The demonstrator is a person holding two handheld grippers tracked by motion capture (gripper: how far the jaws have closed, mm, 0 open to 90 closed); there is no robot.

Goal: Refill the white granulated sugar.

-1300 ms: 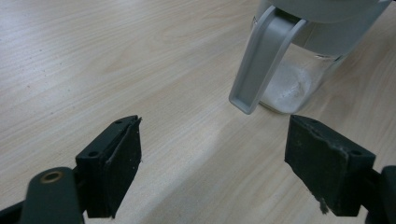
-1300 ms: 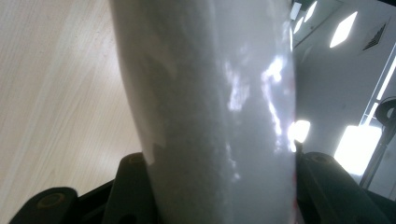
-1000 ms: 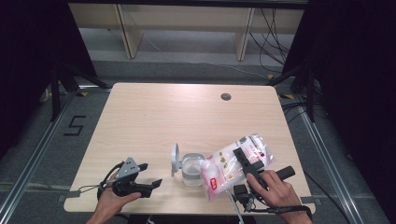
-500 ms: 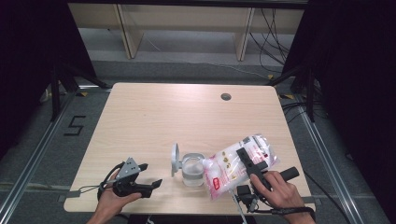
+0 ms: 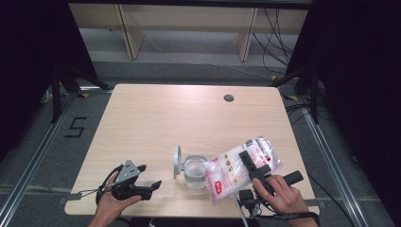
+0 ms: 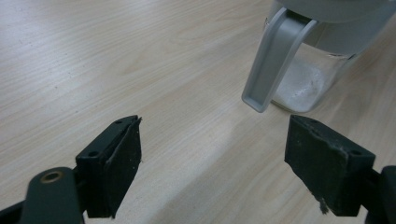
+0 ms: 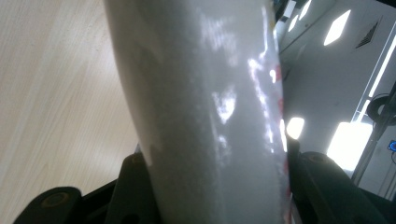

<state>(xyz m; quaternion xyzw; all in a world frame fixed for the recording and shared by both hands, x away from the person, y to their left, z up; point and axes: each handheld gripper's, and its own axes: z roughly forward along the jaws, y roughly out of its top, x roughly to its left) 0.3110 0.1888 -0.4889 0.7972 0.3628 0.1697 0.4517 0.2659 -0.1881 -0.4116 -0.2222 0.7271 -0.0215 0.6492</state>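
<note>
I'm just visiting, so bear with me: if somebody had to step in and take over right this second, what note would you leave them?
Left gripper: open, empty, low over the table, aimed at the jar.
Right gripper: shut on the bag of white grains, tilted with its low corner at the jar's mouth.
Jar: near the front edge, lid flipped open, a little white stuff inside.
Left to do, probably: finish pouring, put the bag down, close the lid.

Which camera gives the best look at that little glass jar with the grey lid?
The left gripper view: the jar sits close ahead, showing its grey clasp and white powder inside. The high view shows the whole jar, small, beside the plastic bag. In the right gripper view the bag blocks the sight ahead.
</note>
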